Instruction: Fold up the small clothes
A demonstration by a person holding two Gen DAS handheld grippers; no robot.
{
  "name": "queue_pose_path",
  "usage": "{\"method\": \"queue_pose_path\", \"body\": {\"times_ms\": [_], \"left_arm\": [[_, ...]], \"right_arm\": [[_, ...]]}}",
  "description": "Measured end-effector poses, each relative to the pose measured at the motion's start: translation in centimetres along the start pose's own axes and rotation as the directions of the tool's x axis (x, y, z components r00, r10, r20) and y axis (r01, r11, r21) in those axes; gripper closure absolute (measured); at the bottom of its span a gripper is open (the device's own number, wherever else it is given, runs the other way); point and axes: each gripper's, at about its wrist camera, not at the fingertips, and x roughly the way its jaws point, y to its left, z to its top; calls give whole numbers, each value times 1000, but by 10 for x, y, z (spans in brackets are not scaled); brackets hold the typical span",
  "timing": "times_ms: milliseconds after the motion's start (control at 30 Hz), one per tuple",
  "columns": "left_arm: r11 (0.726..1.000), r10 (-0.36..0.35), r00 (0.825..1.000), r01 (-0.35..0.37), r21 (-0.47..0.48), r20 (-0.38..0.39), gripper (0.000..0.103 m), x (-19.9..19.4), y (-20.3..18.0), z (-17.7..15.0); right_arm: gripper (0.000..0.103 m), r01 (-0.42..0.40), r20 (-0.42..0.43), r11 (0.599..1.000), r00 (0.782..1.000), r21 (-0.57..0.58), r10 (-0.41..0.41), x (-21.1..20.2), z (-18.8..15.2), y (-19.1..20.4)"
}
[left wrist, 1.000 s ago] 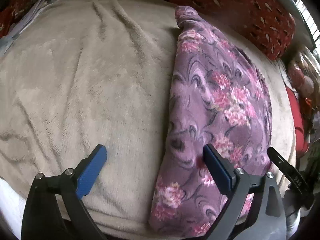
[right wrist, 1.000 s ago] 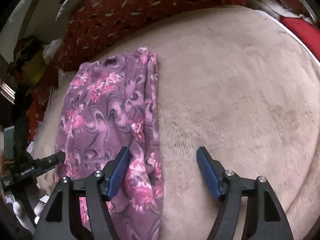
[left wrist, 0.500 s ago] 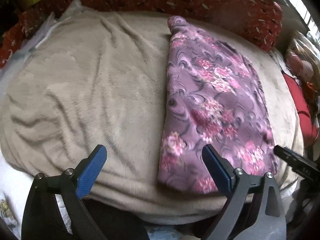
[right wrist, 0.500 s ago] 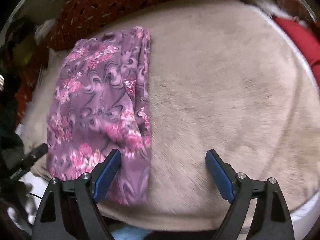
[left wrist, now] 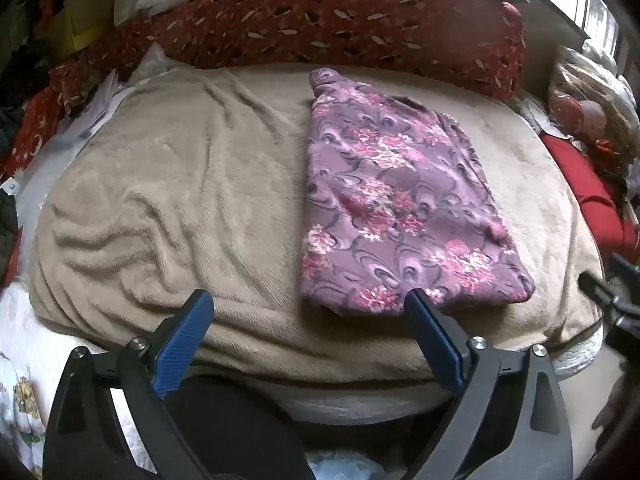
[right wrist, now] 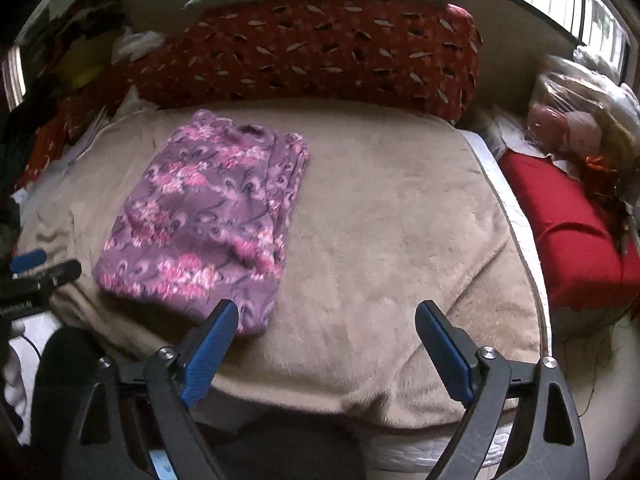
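Purple floral fabric, a small garment point(left wrist: 396, 208) already folded into a long narrow rectangle, lies flat on the beige fleece blanket point(left wrist: 180, 184) that covers the bed, its far end close to the red patterned bolster point(left wrist: 340, 16) and its near end close to the blanket's front edge. It looks doubled lengthwise, with layered edges visible along one long side in the right wrist view, which suggests the fold is finished, or nearly so, and the piece has been left to rest. Neither tool touches it. The left gripper point(left wrist: 308, 336) hangs above the front edge of the bed with its blue-padded fingers spread wide and nothing between them; one pad merely overlaps the garment's near corner in the picture. The right gripper point(right wrist: 326, 344) is likewise empty, its jaws opening over bare blanket beside the garment. Both point steeply down from a raised position, which fits a release followed by a look over the result. The blanket gives a soft, slightly rumpled bed for the cloth, so the fold should hold its shape unless pressed. A red cloth point(right wrist: 568, 224) lies off to the right.
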Motion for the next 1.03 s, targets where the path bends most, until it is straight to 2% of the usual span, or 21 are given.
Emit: {"method": "queue_pose_path", "body": {"times_ms": [233,467,667,900,1033], "left_arm": [[1000,18,1000,-18,13,21,6,-11,-6,-8],[1000,19,1000,-19,1,18,6,-15,-6,-13],[999,17,1000,-18,32,26,6,-21,-16,-17],[997,-48,999,48,58,-12,6,-24,-26,-17],[996,-68,997,67,57,20,6,-36,-32,-12]], "right_arm": [[11,-36,-18,999,999,-7,35,0,-18,15],[10,-42,24,999,999,30,41,-9,-15,14],[9,-54,35,997,998,49,52,-10,-10,11],[9,-64,29,996,998,68,62,-9,-9,6],[9,-66,28,995,998,77,64,-8,-8,3]]}}
